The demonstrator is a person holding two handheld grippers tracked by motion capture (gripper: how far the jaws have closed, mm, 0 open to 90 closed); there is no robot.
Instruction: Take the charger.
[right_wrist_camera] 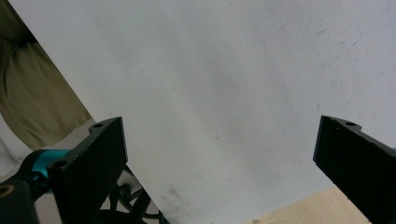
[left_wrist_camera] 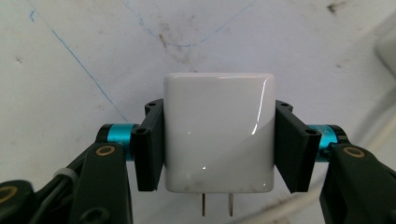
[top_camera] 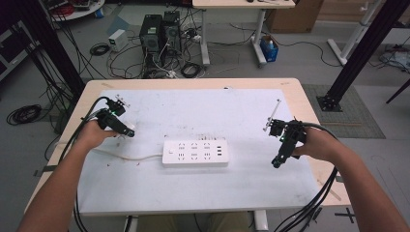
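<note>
Left of the power strip (top_camera: 195, 152), the left gripper (left_wrist_camera: 218, 140) clamps the white charger (left_wrist_camera: 218, 133) by its sides, prongs exposed for plugging in, while the right gripper (right_wrist_camera: 219, 154) waits open-jawed.

I see a charger (left_wrist_camera: 218, 133) of glossy white plastic, smooth enough to carry highlights, with two bare metal prongs (left_wrist_camera: 217, 204). My left gripper (left_wrist_camera: 219, 144) clamps it with matt black plastic jaws; the collars behind them look like blue anodised metal. The white mat (top_camera: 203, 121) is matt, scuffed and stained. The table (top_camera: 309, 111) edge is pale wood. The power strip (top_camera: 195, 152) appears to be smooth white plastic.
</note>
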